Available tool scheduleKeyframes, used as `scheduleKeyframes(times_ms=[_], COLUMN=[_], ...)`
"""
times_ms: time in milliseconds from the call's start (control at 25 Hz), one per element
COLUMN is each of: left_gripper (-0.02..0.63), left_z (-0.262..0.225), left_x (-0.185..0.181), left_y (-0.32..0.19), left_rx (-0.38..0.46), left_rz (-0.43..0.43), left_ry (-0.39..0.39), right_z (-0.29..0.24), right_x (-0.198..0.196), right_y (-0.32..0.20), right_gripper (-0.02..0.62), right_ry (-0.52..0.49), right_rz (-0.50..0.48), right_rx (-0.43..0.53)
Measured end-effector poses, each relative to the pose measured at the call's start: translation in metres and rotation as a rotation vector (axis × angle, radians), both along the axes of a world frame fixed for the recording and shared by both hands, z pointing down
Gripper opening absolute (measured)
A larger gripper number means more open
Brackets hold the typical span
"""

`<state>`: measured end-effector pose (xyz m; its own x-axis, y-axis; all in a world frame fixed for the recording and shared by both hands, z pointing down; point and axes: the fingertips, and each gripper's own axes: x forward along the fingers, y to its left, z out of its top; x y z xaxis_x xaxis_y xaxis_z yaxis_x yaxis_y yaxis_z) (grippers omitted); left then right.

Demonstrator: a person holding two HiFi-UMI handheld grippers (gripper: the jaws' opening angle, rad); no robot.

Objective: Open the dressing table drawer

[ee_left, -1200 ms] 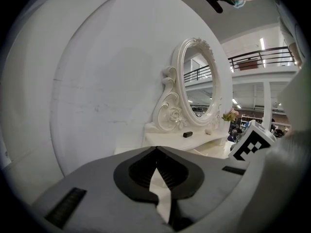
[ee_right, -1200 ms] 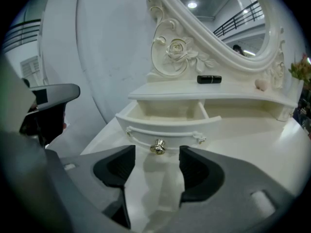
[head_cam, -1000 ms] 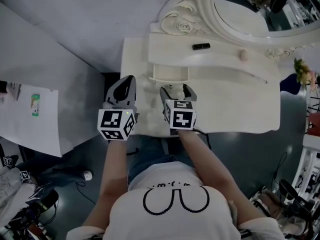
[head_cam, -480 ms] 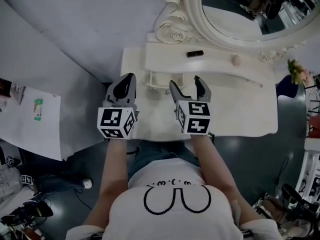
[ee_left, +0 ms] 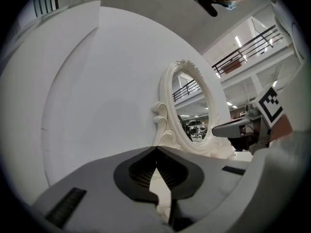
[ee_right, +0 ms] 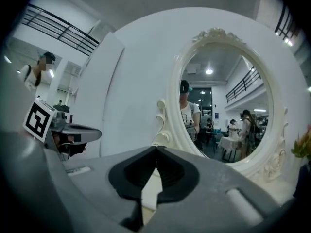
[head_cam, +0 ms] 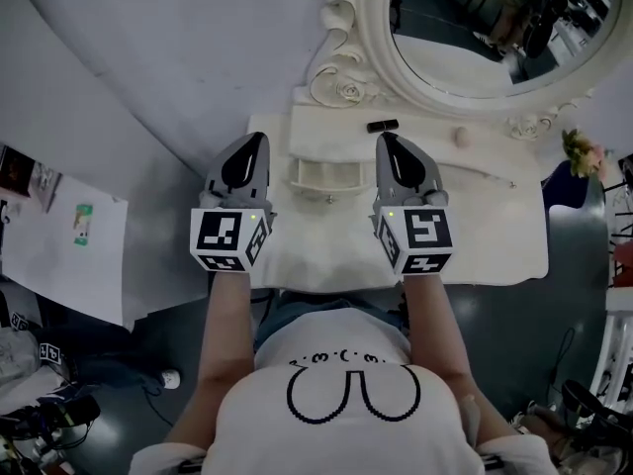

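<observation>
The drawer (head_cam: 324, 174) sits pulled out of the raised shelf by the dressing table's (head_cam: 495, 228) back edge; light and stiff, I'd judge, best taken by its small knob (head_cam: 328, 199); left gripper (head_cam: 257, 139) pressed together, empty; right gripper (head_cam: 386, 139) has just snapped closed on nothing; neither touches it.

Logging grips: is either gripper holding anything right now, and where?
Nothing held. The left gripper is shut and empty; the right gripper has just closed on nothing.
</observation>
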<state>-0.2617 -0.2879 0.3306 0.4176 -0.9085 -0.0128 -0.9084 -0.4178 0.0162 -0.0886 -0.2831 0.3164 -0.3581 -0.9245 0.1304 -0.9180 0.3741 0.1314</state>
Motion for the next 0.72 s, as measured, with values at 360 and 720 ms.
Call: scheduleKeyframes(times_ms=[360, 720], left_gripper=[-0.002, -0.002], left_z=[-0.067, -0.097], left_x=[0.005, 0.005], left_y=[-0.001, 0.000], left_rx=[0.172, 0.244], left_rz=[-0.011, -0.020], left_ry=[-0.057, -0.072], right_z=[-0.073, -0.102], right_x=[0.008, 0.003], right_y=[0.007, 0.014], right_gripper=[-0.003, -0.005], right_ry=[-0.029, -0.036], right_rz=[-0.093, -0.139], right_rx=[0.180, 0.251])
